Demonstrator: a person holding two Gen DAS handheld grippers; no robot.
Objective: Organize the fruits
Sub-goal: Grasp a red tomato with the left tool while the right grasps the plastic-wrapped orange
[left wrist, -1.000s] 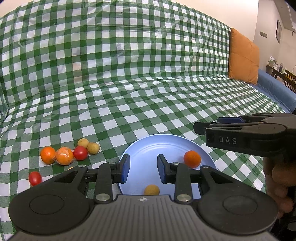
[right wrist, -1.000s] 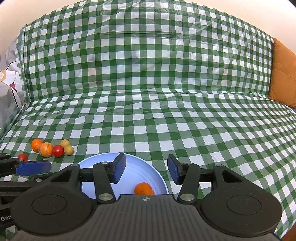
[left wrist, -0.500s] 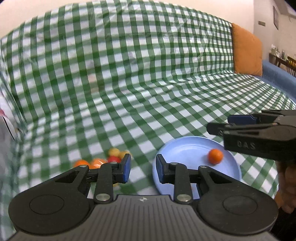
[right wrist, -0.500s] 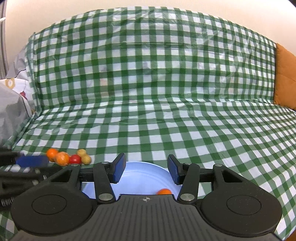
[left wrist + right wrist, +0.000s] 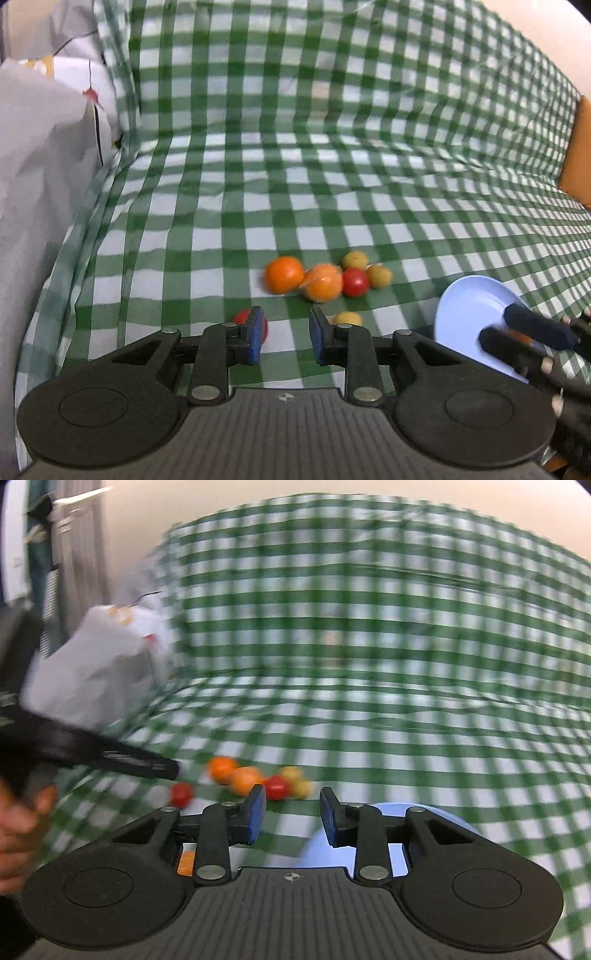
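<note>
A cluster of fruit lies on the green checked cloth: two oranges [image 5: 284,274] [image 5: 323,282], a red tomato [image 5: 355,281] and two yellow fruits [image 5: 379,276]. Nearer me lie a lone red tomato [image 5: 264,324] behind my left finger and a small yellow fruit [image 5: 348,317]. My left gripper [image 5: 284,335] is open and empty just short of them. The blue plate [image 5: 465,314] sits at the right. My right gripper [image 5: 291,814] is open and empty, hovering at the plate's [image 5: 424,808] left edge; it shows over the plate in the left wrist view [image 5: 528,334]. The right view is blurred.
A grey-white pillow [image 5: 40,155] rests at the sofa's left end. An orange cushion [image 5: 578,155] is at the far right. The checked cloth [image 5: 332,184] covers seat and backrest.
Both grippers swung left, away from over the plate toward the fruit cluster. The cluster now lies ahead of the left gripper, and the plate has shifted to the right of its view.
</note>
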